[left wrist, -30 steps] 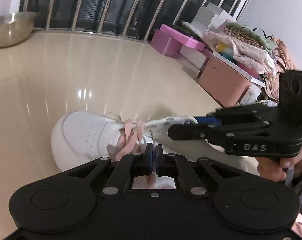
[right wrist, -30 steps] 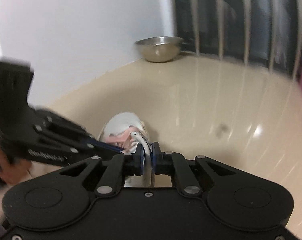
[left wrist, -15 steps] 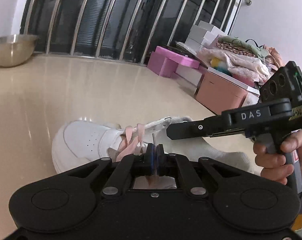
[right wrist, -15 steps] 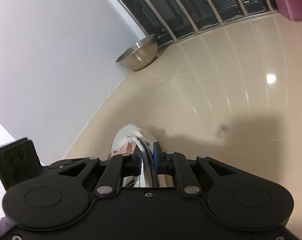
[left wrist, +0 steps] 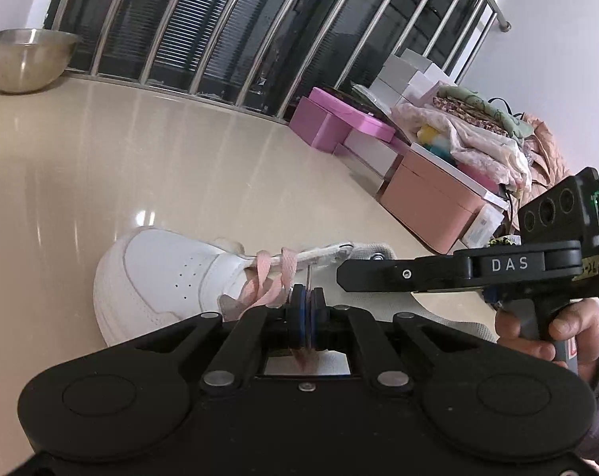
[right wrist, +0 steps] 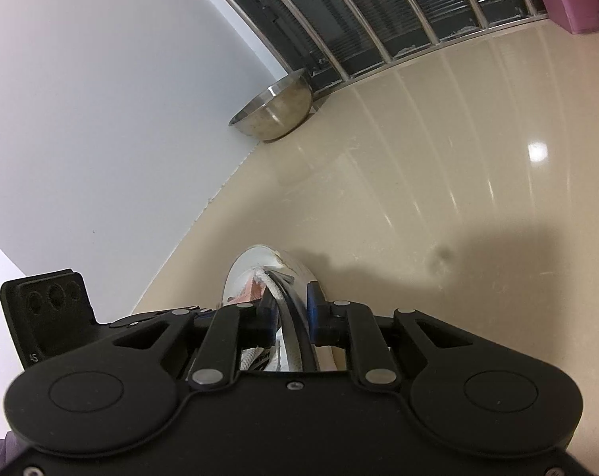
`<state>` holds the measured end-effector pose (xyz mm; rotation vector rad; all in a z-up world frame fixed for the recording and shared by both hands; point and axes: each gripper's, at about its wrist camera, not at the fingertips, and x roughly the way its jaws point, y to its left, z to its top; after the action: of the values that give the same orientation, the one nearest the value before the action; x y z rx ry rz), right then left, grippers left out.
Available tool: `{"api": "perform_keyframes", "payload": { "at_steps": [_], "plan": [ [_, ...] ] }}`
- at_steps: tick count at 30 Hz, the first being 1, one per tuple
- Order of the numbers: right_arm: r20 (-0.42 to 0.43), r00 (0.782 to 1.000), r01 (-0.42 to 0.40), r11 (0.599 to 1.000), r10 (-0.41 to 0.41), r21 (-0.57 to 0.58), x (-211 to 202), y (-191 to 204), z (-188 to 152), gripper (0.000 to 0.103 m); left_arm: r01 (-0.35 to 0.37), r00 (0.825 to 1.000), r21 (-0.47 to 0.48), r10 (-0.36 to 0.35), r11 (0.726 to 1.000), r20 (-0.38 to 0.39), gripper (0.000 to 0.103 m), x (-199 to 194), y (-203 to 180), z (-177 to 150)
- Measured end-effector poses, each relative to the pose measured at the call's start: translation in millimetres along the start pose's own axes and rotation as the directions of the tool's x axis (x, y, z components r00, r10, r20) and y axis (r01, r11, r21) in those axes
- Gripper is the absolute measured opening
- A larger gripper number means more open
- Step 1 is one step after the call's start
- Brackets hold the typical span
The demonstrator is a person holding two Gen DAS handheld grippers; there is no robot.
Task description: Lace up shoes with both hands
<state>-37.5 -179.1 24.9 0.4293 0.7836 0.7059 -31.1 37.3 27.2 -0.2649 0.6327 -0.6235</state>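
Note:
A white sneaker [left wrist: 160, 277] lies on the beige floor with its toe to the left. A pink lace [left wrist: 267, 281] crosses its lowest eyelets. My left gripper [left wrist: 307, 297] is shut on the lace's end, whose stiff tip sticks up between the pads. My right gripper [left wrist: 341, 275] reaches in from the right, held by a hand [left wrist: 569, 325], with its tip at the shoe's eyelet flap. In the right wrist view the right gripper [right wrist: 293, 309] has its jaws slightly apart, and the flap's white edge fills the gap. Sneaker toe [right wrist: 255, 261] and lace [right wrist: 251, 289] show just beyond.
A steel bowl [left wrist: 25, 59] sits by the barred railing [left wrist: 259, 20] in the corner near a white wall [right wrist: 101, 119]. Pink boxes [left wrist: 331, 123], a peach box [left wrist: 430, 206] and piled clothes [left wrist: 478, 135] line the right side. Bare floor lies beyond the shoe.
The right gripper has rolled so its handle now hangs down, and its jaws have widened a little around the flap. The left gripper keeps the lace end and has hardly moved.

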Motion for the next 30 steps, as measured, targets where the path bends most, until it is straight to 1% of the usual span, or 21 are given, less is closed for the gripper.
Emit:
{"api": "perform_keyframes", "payload": {
  "at_steps": [3,5,8,11,14,16,19,20,22,23,25,28,30],
  "plan": [
    [-0.003,1.000,0.005,1.000,-0.005,0.001,1.5,-0.1,-1.0,0.015,-0.004,1.000,-0.013,0.004,1.000,-0.017,0.004,3.9,1.8,5.1],
    [-0.003,1.000,0.008,1.000,-0.008,-0.003,1.6,0.5,-1.4,0.015,0.004,1.000,-0.048,-0.005,0.999,-0.025,0.004,5.9,5.1,8.6],
    [-0.003,1.000,0.012,1.000,-0.012,-0.003,1.0,0.2,-1.1,0.015,-0.029,1.000,0.017,0.029,0.999,-0.013,0.003,4.1,-4.5,7.1],
    [-0.001,1.000,0.006,1.000,-0.006,0.007,0.1,-1.0,-1.5,0.015,-0.033,0.999,0.006,0.033,0.999,0.000,0.003,0.0,-6.1,8.9],
    [0.000,1.000,-0.003,1.000,0.003,0.025,-0.2,-4.2,-0.6,0.015,-0.022,1.000,-0.014,0.022,1.000,0.005,0.003,0.6,-2.7,8.2],
    [0.002,1.000,0.000,1.000,0.000,0.020,-0.9,-4.7,-0.5,0.015,-0.032,0.999,-0.017,0.032,0.999,0.016,0.002,1.8,-5.3,8.3],
    [0.005,1.000,0.001,1.000,-0.001,0.029,-1.2,-5.6,-1.1,0.015,-0.082,0.996,0.055,0.080,0.995,0.043,0.002,0.5,-19.7,6.1],
    [0.006,1.000,0.000,0.999,0.000,0.034,-1.3,-5.9,-1.4,0.015,-0.075,0.996,0.038,0.073,0.997,0.054,0.002,-2.6,-17.7,4.4],
    [0.010,1.000,0.000,0.999,0.000,0.044,-1.4,-6.7,-2.0,0.015,-0.035,0.997,-0.034,0.038,0.999,0.071,0.002,-9.2,-5.7,1.4],
    [0.013,1.000,0.001,0.999,-0.001,0.046,-1.6,-6.8,-2.3,0.016,-0.038,0.996,-0.046,0.041,0.998,0.078,0.002,-11.0,-2.5,0.0],
    [0.018,1.000,-0.002,0.999,0.001,0.049,-1.4,-7.3,-3.1,0.016,-0.040,0.994,-0.041,0.044,0.998,0.102,0.002,-13.6,-4.2,-2.0],
    [0.024,1.000,-0.016,0.997,0.014,0.070,-1.7,-12.3,-3.8,0.016,-0.057,0.991,-0.003,0.057,0.998,0.124,0.002,-13.1,-12.7,-4.4],
    [0.025,1.000,-0.016,0.998,0.014,0.067,-2.1,-12.9,-4.1,0.016,-0.035,0.990,-0.025,0.038,0.999,0.138,0.001,-14.5,-10.4,-4.9]
  ]
}}
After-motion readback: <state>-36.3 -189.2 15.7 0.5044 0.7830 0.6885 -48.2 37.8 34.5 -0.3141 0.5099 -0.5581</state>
